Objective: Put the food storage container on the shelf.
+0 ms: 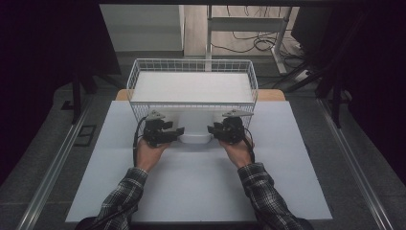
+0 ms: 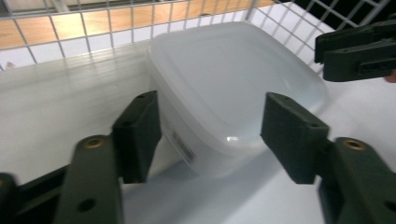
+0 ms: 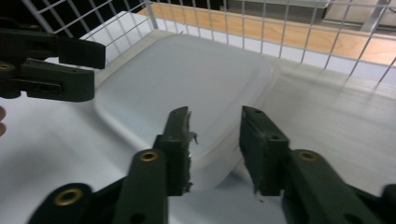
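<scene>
Black left tongs (image 2: 212,140) are standing apart around a corner of the translucent white plastic tub (image 2: 233,88), leaning against the white wire basket (image 1: 191,67), while right tongs (image 3: 215,144) are pinching its rim, risking a one-sided slip.

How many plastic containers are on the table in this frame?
1. A translucent plastic container sits tilted at the wire basket's near side, between the left gripper and right gripper. Others might be hidden behind the white box in the basket.
</scene>
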Available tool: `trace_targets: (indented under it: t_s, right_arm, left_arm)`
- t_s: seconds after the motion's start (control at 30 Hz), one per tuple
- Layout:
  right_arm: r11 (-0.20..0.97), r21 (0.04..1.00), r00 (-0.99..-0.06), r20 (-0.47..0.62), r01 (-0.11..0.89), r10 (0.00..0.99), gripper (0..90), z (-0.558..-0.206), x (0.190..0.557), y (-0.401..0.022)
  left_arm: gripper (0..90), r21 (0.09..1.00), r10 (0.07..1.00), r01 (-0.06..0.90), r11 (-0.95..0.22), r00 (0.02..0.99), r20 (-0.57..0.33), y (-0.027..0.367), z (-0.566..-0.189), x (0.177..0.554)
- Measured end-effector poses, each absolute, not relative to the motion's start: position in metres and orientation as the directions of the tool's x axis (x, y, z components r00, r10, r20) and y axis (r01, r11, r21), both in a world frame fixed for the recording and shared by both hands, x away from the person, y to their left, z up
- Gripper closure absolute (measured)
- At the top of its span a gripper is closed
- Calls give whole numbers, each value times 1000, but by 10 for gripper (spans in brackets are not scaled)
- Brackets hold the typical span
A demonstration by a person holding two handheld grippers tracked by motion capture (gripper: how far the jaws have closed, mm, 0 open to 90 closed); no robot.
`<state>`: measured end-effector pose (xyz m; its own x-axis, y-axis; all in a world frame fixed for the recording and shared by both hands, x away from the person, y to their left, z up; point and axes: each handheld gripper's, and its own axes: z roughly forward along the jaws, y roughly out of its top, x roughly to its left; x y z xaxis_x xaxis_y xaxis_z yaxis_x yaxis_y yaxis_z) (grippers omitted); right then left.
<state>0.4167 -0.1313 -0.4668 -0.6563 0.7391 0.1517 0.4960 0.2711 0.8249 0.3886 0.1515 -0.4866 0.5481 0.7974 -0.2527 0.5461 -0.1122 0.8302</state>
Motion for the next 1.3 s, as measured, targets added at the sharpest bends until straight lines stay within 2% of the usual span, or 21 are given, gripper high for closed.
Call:
trace_targets:
  t_s: [0.27, 0.4, 0.57, 0.9, 1.13, 1.3]
  right_arm:
    - [295, 842, -715, 144, 452, 685, 839, -462, 397, -135]
    - [313, 850, -742, 127, 423, 658, 884, -460, 388, -133]
    - [339, 852, -764, 104, 399, 637, 891, -460, 378, -130]
    - [362, 846, -782, 97, 391, 615, 889, -465, 365, -132]
    - [414, 825, -802, 77, 385, 592, 890, -476, 360, -122]
    - [437, 817, -816, 68, 376, 575, 890, -481, 359, -113]
  left_arm:
    - [178, 851, 784, 518, -86, 562, -262, 157, -491, 363]
    - [129, 858, 775, 504, -97, 580, -253, 156, -491, 348]
    - [78, 863, 776, 483, -146, 598, -204, 154, -489, 332]
    - [27, 887, 775, 429, -172, 614, -146, 166, -500, 292]
    - [23, 883, 782, 427, -196, 612, -122, 173, -514, 265]
    - [12, 882, 767, 436, -181, 624, -151, 178, -517, 251]
